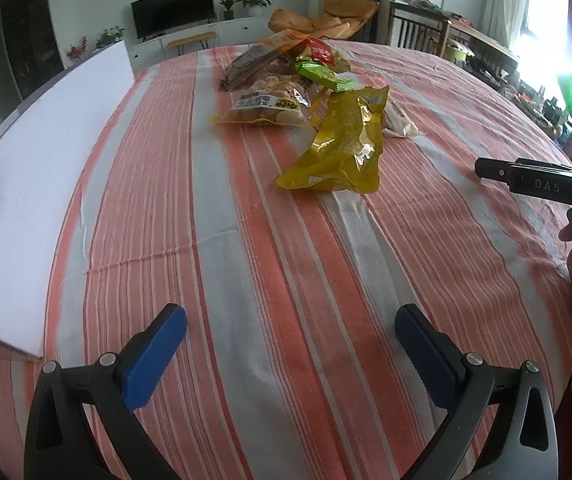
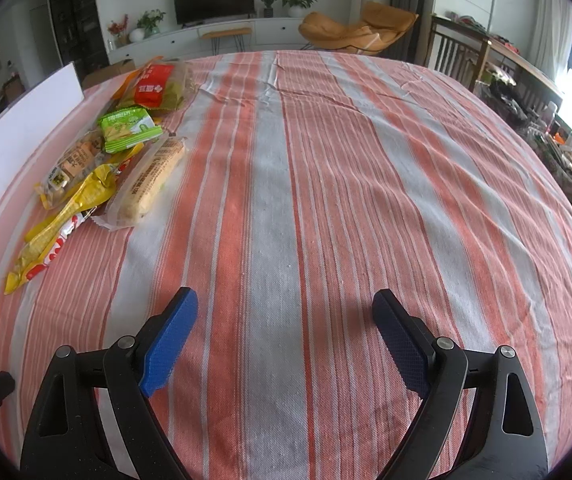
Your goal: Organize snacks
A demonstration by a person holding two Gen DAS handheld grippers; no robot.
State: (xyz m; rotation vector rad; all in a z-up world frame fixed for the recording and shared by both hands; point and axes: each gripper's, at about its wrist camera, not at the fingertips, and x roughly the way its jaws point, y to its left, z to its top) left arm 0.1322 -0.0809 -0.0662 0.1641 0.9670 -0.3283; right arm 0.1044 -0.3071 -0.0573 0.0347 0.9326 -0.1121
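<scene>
Tabletop (image 2: 326, 184) comes first: a wide surface under woven cloth in orange-red and grey-white stripes, lightly creased. A flat white board (image 1: 46, 168) stands along its left edge. Next, the left hand-held gripper (image 1: 290, 344) hangs over bare cloth, its ribbed blue pads spread wide with nothing between them. The right hand-held gripper (image 2: 286, 340) likewise stands wide open over the stripes, empty and touching no packet. Snacks lie heaped near the board, well apart from both: a crinkled glossy yellow bag (image 1: 342, 148), a clear pack of round biscuits (image 1: 266, 106), a long clear-wrapped bread roll (image 2: 154, 180), then a small shiny green packet (image 2: 128, 128).
</scene>
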